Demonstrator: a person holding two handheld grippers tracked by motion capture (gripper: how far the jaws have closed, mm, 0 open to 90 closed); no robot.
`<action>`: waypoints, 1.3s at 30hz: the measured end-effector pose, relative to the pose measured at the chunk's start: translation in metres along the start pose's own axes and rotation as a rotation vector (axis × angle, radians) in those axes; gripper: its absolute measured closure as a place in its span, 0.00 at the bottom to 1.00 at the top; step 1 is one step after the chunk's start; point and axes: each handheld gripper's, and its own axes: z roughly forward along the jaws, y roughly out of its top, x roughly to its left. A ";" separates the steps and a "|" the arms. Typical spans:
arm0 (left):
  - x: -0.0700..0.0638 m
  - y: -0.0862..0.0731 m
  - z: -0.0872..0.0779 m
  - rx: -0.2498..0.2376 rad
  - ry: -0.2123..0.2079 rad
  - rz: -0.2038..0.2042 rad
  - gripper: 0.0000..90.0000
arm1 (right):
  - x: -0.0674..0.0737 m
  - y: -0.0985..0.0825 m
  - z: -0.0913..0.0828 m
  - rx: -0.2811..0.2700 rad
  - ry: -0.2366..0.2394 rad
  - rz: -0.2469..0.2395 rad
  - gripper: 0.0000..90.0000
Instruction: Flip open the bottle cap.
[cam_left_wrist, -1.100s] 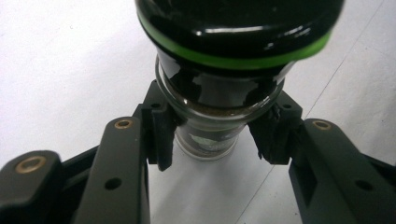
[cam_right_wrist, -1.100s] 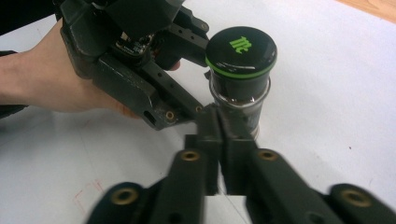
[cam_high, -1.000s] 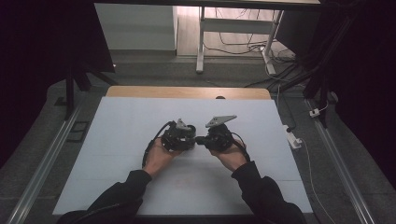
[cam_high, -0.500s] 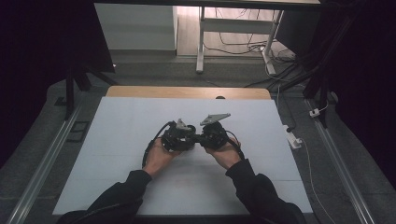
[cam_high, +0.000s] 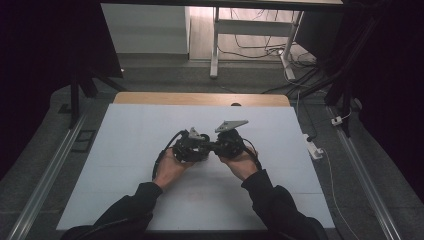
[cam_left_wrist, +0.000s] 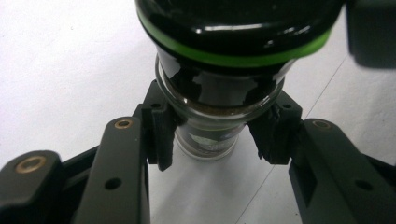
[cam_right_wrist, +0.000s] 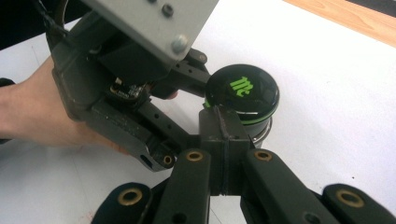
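Observation:
A small glass jar (cam_left_wrist: 208, 133) with a black lid (cam_right_wrist: 243, 91), green-banded and marked with a green logo, stands on the white table top (cam_high: 135, 130). My left gripper (cam_left_wrist: 215, 140) is shut on the jar's glass body just below the lid, a pad touching each side. My right gripper (cam_right_wrist: 223, 135) is shut, its jaws pressed together with nothing between them, and its tip rests against the near side of the lid. In the high view both grippers, left (cam_high: 192, 146) and right (cam_high: 230, 143), meet at the table's middle, tip to tip, and hide the jar.
A wooden strip (cam_high: 200, 98) runs along the table's far edge. A white power strip (cam_high: 314, 149) lies just off the right edge. Metal rails (cam_high: 47, 175) flank both sides. Desk legs and cables (cam_high: 250, 45) stand beyond the table.
The right gripper has shifted slightly left and now meets the left gripper. The left hand has hardly moved.

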 end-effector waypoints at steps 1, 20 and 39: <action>0.000 0.000 0.000 0.000 -0.001 -0.001 0.60 | -0.001 0.001 0.000 0.001 0.003 0.003 1.00; 0.001 0.000 0.000 0.001 -0.004 -0.004 0.60 | 0.000 -0.003 0.004 0.037 0.010 0.006 1.00; 0.000 -0.001 0.000 0.004 -0.001 0.001 0.60 | -0.004 0.003 -0.001 -0.009 -0.020 0.039 1.00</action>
